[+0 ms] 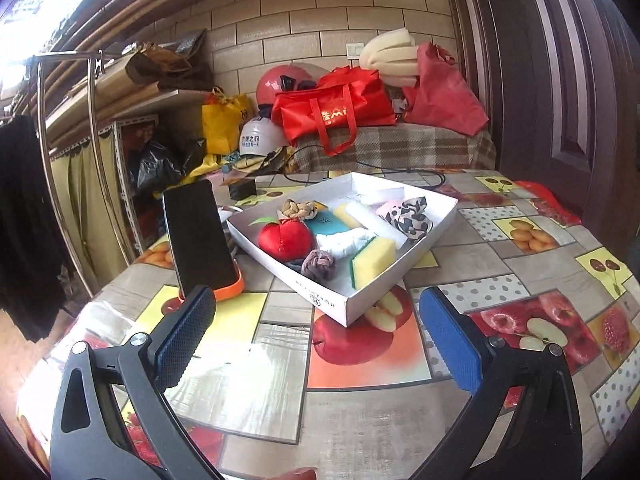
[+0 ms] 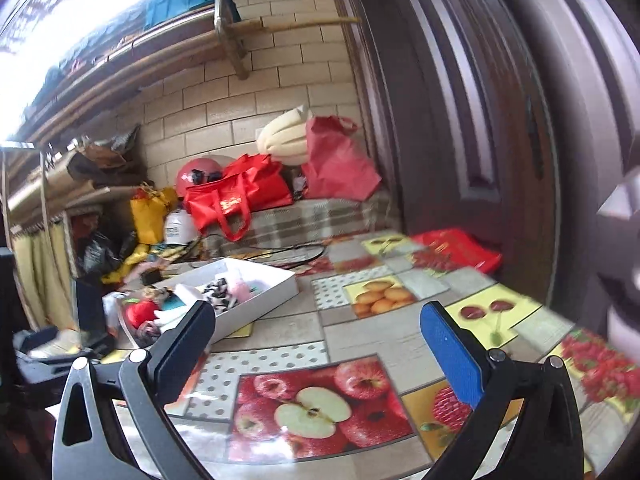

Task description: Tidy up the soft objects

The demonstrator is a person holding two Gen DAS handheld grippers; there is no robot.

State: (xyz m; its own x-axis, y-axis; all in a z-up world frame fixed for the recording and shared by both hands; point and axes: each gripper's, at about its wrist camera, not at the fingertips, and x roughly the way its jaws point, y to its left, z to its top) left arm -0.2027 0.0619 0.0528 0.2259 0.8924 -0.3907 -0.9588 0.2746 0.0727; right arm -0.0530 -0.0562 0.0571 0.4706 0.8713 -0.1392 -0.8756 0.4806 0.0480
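A white shallow box (image 1: 332,300) sits on the fruit-print table and holds soft things: a red stuffed apple (image 1: 285,239), a yellow-green sponge (image 1: 374,261), a grey knot ball (image 1: 317,264), a braided beige knot (image 1: 295,209), white cloth (image 1: 347,241) and a black-and-white patterned cloth (image 1: 412,216). My left gripper (image 1: 316,320) is open and empty, just in front of the box. My right gripper (image 2: 318,328) is open and empty, above the table to the right of the box (image 2: 264,304), which shows at left with the apple (image 2: 140,312).
A phone (image 1: 200,236) leans upright on an orange stand left of the box. A small black item (image 1: 242,190) and a cable (image 1: 400,170) lie behind it. A covered bench with red bags (image 1: 336,110) stands beyond the table. A dark door (image 2: 480,120) is on the right.
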